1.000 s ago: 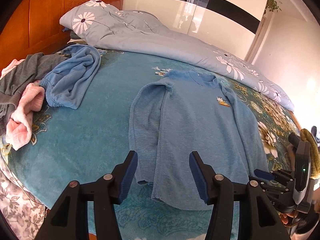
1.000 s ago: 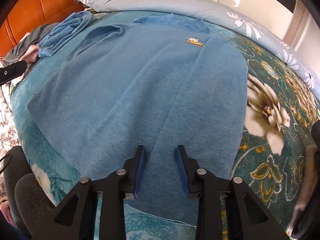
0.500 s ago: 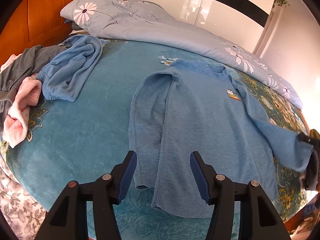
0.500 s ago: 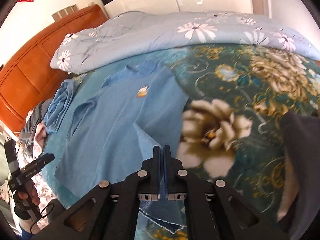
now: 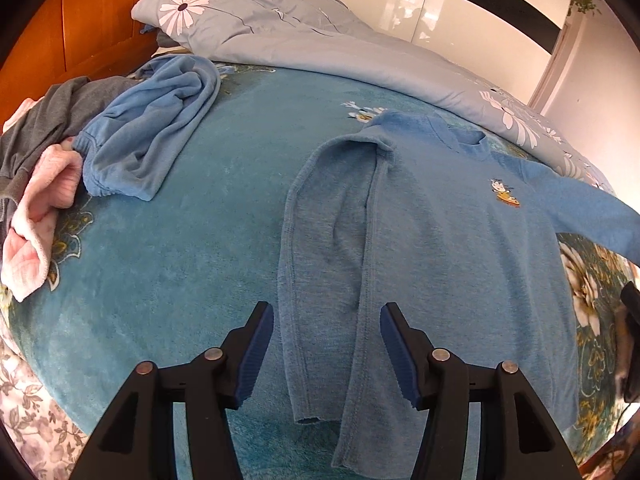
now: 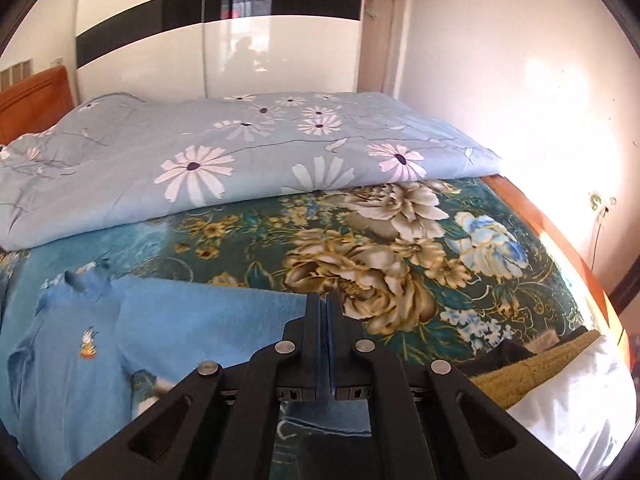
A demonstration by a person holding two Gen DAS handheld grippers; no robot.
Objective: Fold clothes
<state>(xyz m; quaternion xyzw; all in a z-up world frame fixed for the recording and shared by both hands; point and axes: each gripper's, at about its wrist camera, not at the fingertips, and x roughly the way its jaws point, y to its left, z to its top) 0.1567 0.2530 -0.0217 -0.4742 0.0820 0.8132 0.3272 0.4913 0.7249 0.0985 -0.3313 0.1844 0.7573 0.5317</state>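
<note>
A blue long-sleeved sweater (image 5: 448, 248) with a small cartoon badge lies face up on the teal floral bed cover (image 5: 224, 208). Its left sleeve (image 5: 320, 260) lies folded down along the body. My left gripper (image 5: 326, 354) is open and hovers over that sleeve's lower part. My right gripper (image 6: 323, 334) is shut on the sweater's right sleeve (image 6: 224, 316) and holds it stretched out sideways, off the bed; the sleeve also shows in the left wrist view (image 5: 580, 208).
A crumpled blue garment (image 5: 152, 136), a grey one (image 5: 48, 120) and a pink one (image 5: 36, 216) lie at the bed's left. A folded daisy-print quilt (image 6: 224, 152) lies along the back. Folded items (image 6: 552, 376) sit at the right, by the bed's wooden edge.
My right gripper shut on the right sleeve's end and has swung it up and out to the right. My left gripper came slightly forward and stayed open.
</note>
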